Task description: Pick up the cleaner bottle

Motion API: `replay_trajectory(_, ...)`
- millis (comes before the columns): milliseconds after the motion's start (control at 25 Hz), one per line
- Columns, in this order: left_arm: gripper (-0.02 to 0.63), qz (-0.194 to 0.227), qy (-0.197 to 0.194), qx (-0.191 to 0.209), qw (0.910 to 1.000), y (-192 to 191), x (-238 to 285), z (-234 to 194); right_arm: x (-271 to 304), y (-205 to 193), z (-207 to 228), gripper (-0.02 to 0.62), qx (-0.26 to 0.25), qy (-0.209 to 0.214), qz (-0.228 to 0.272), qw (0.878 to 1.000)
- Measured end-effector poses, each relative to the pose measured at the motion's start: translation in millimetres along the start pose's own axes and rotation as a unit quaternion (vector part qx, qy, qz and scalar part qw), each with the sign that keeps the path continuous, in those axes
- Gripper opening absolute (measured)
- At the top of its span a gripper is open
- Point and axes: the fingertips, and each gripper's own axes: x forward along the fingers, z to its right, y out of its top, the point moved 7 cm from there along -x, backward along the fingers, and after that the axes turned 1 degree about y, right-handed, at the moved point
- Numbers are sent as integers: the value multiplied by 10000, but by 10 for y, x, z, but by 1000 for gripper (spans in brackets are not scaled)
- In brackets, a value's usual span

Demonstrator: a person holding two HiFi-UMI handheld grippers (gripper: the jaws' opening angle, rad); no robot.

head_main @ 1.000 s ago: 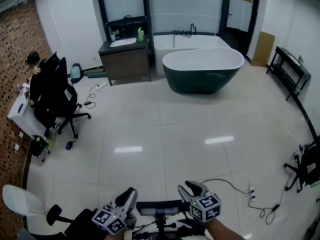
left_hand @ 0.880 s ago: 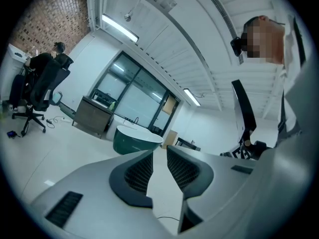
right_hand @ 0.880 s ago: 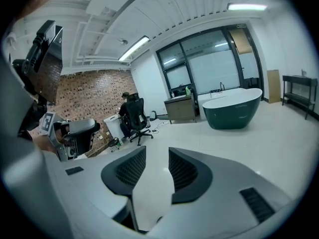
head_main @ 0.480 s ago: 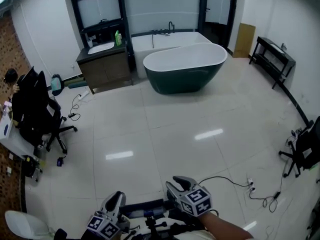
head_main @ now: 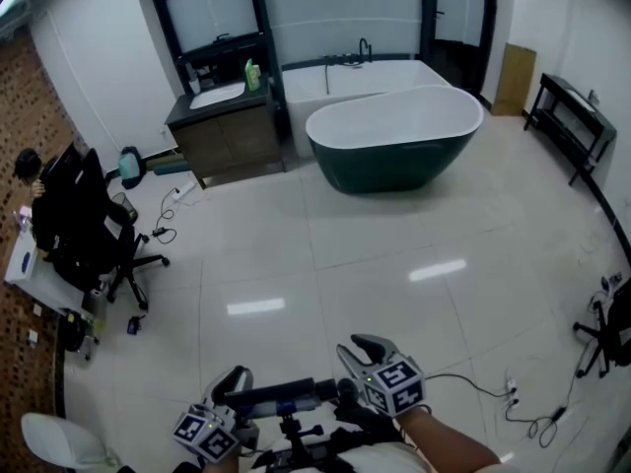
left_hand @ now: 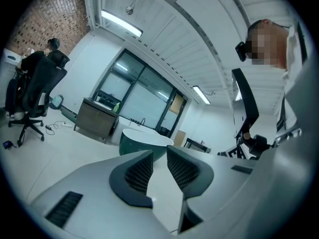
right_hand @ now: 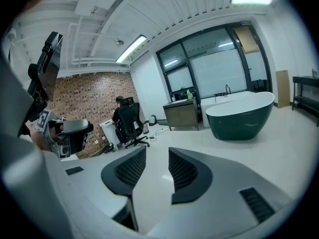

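Approach step, I reckon: left gripper narrowly apart, right gripper wider, both empty; green cleaner bottle far ahead of both on the vanity counter beside the bathtub, next needs closing in

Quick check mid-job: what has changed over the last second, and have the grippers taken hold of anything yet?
The left gripper and right gripper have been carried a little closer to the bathtub and cabinet, which look slightly larger in the head view. Nothing was taken hold of or let go. Unchanged: both stay open and empty; the green bottle still stands on the cabinet by the sink.
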Motion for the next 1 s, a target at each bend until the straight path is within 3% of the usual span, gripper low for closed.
replay_trajectory(280,74,81,75,-47,9999,180,789,-88,339,438,616,141,-58,115,6,9999)
replay_trajectory(520,74,-48,68,-40,10000,343,1153,-289,616,619,849,141,99,78,-26,9999)
replay_trajectory(1000,74,-105,-61,-133,9998,872,1931,-1511,1700,1208,1022,141,155,-285,-98,9994)
